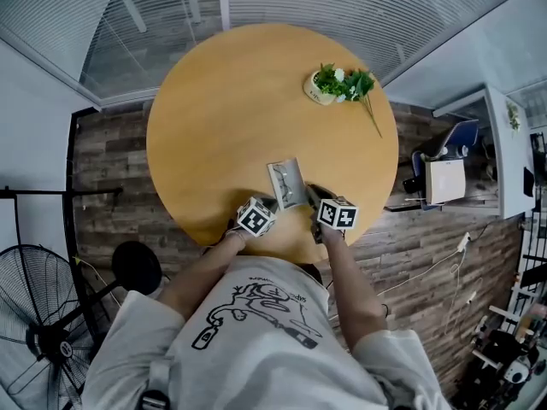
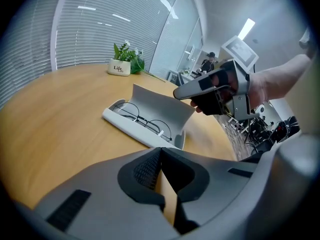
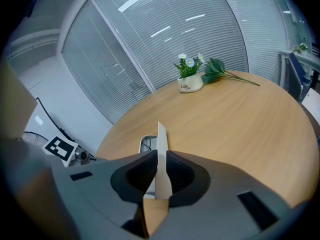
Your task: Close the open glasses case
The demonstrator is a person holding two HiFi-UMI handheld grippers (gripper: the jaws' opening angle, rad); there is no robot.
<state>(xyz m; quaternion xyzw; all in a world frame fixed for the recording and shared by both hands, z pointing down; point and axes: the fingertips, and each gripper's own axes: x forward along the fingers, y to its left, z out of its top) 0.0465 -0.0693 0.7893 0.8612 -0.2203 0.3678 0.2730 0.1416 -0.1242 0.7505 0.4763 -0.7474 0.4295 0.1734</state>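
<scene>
A grey glasses case lies open near the front edge of the round wooden table. In the left gripper view its tray holds thin-rimmed glasses, and the lid stands up behind them. My right gripper is shut on the lid's edge, which runs upright between its jaws. The left gripper view shows it pinching the lid's top corner. My left gripper hovers just before the case's near end, jaws shut with nothing between them.
A white pot of green plants with small flowers stands at the table's far right. On the floor are a standing fan at the left and a blue chair at the right. Window blinds run behind the table.
</scene>
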